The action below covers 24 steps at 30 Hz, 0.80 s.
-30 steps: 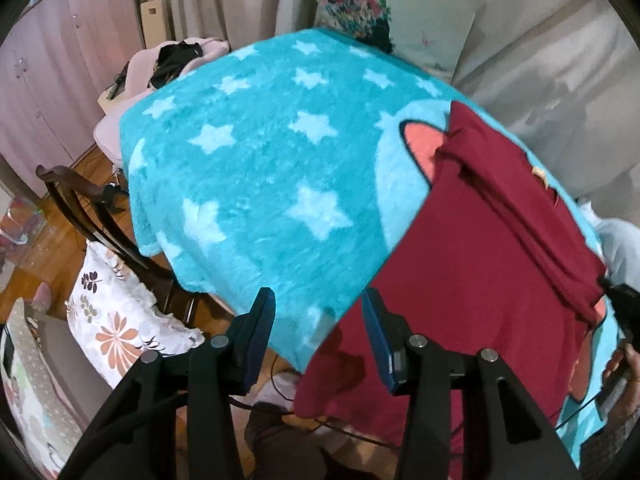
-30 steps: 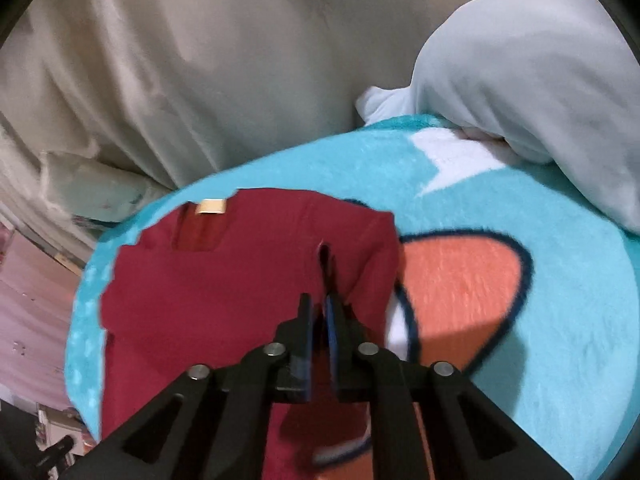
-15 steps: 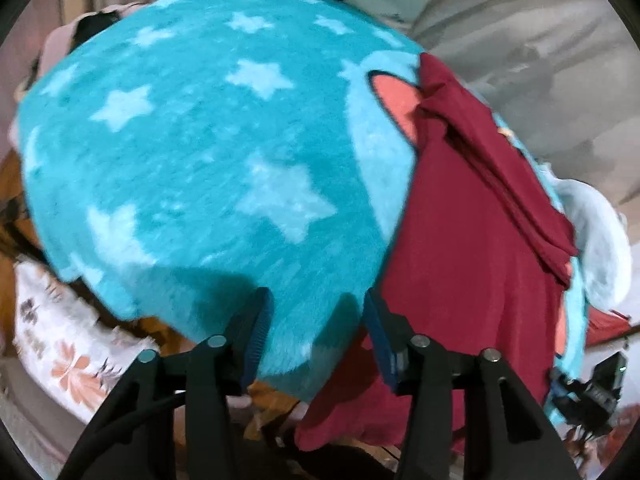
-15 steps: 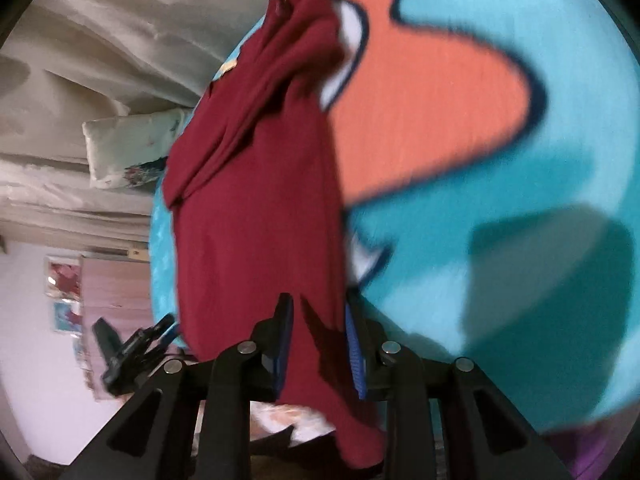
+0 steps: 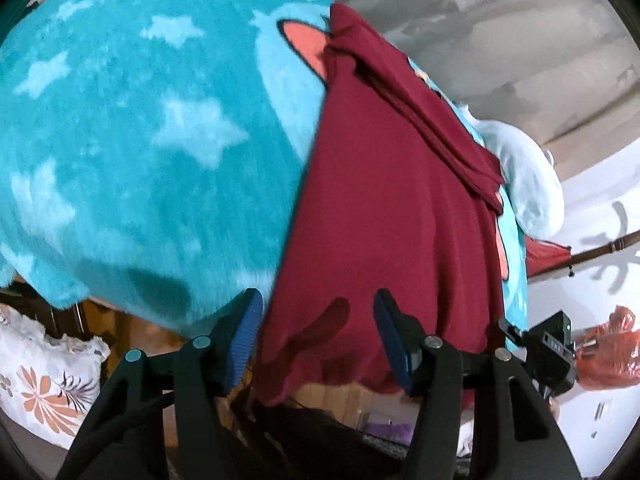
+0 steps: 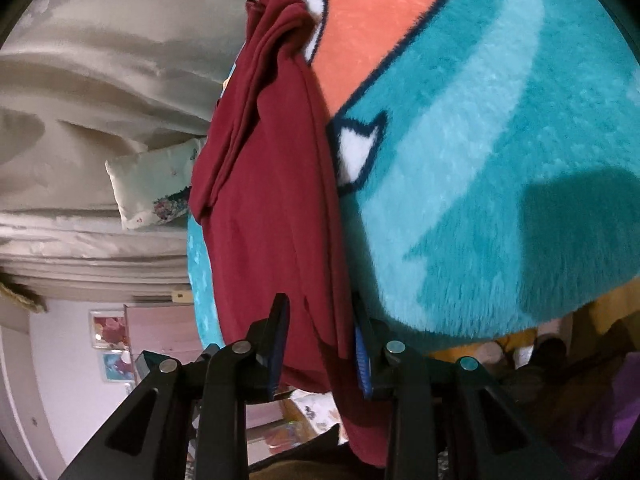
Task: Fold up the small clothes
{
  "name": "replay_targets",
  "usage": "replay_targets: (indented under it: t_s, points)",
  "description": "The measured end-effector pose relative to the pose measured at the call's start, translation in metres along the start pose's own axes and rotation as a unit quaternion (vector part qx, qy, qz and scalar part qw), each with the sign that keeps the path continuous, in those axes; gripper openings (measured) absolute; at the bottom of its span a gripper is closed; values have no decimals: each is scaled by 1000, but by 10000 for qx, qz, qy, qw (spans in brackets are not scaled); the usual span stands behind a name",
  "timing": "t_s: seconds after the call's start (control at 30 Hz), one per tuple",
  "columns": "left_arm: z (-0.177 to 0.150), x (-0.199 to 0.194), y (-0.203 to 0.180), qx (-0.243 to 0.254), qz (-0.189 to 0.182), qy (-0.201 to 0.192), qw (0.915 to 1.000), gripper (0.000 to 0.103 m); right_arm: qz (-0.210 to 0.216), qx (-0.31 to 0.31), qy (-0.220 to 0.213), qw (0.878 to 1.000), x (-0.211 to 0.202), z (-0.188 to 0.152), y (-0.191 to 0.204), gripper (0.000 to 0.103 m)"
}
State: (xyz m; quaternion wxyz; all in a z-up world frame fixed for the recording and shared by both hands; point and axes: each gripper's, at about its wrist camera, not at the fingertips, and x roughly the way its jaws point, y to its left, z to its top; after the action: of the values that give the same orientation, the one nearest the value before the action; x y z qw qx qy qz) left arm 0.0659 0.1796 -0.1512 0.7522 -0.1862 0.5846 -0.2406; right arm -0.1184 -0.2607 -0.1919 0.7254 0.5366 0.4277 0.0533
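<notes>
A dark red garment [image 5: 392,208] lies on the turquoise star blanket [image 5: 140,128], its near hem hanging over the blanket's front edge. Its far part is folded over into a ridge. My left gripper [image 5: 318,330] is open, its jaws on either side of the hem's left corner. In the right wrist view the garment [image 6: 272,200] hangs over the blanket [image 6: 500,160] edge. My right gripper [image 6: 322,344] is open with the hem's right edge between its jaws.
A pale blue cushion [image 5: 528,176] lies past the garment. A floral pillow [image 5: 44,376] sits below the blanket's left edge. A patterned pillow [image 6: 156,184] leans on the beige sofa back [image 6: 100,80]. An orange bag [image 5: 608,360] is at right.
My right gripper let go of the folded far part, swung down to the near hem and opened wider. My left gripper moved right, from over the blanket to the hem's left corner.
</notes>
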Motion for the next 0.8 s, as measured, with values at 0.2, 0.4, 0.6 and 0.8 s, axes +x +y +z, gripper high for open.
replay_targets:
  t_s: [0.2,0.4,0.6,0.8]
  points:
    - [-20,26,11,-260,4,357,9990,56,-247,-261,27,9994,0,-8,7,31]
    - [-27,31,18,-395,-194,386,9983,56,-457,-392,69,9982,3,-12,12,31]
    - [-34,26,14,-235,28,494,9985,7,-866,-590,132,9944,11,-19,22,32]
    - [-36,5,14,-241,174,329,9990,6,-967,-439,793,9912,35,-32,14,9]
